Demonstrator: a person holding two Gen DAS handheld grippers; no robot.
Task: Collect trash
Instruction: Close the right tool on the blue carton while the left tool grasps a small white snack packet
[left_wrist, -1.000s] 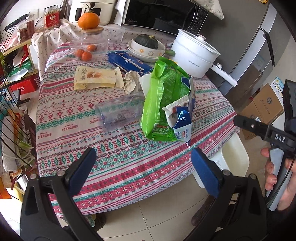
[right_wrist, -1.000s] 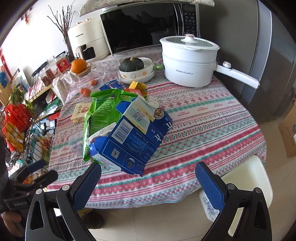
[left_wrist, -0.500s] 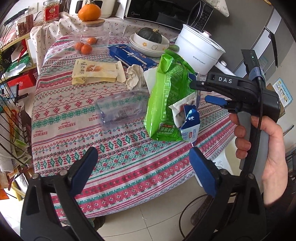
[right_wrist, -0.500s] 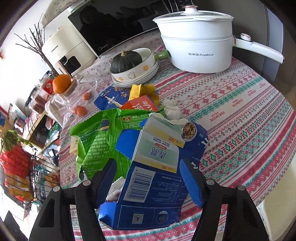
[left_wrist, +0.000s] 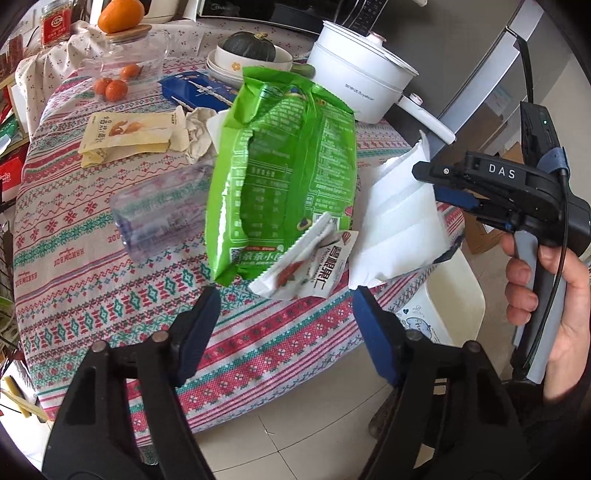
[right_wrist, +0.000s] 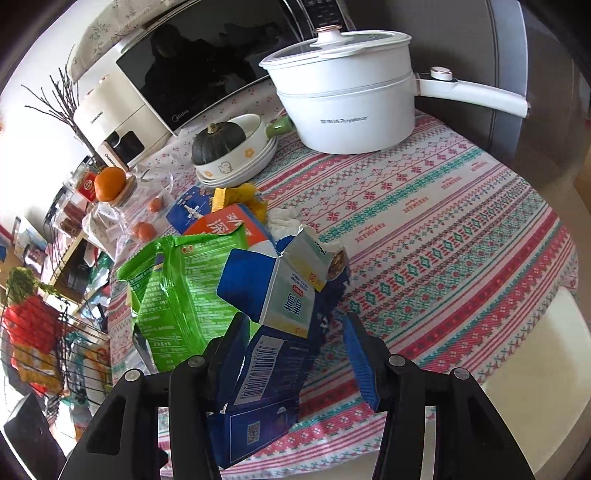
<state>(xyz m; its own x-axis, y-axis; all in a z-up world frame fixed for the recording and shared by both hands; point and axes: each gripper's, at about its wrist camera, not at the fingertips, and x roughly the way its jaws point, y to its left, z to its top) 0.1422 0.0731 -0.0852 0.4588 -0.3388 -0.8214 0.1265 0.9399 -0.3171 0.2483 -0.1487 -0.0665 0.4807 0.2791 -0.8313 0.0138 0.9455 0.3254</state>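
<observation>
Closing right gripper (right_wrist: 295, 354) around blue carton (right_wrist: 269, 354), lifted off table (right_wrist: 443, 229); left gripper (left_wrist: 284, 325) narrowing, empty, near white wrapper (left_wrist: 306, 269). Green bag (left_wrist: 284, 177), bottle (left_wrist: 162, 218) uncollected.

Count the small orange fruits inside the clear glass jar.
3 show: two small fruits side by side low in the glass jar, one beside the other, and a third behind them. More may be hidden.

Black plastic two-finger left gripper (left_wrist: 284, 325), blue pads, round pivot screws. Right gripper (left_wrist: 452, 184): black body marked "DAS", grey handle, black cable, blue strap.
</observation>
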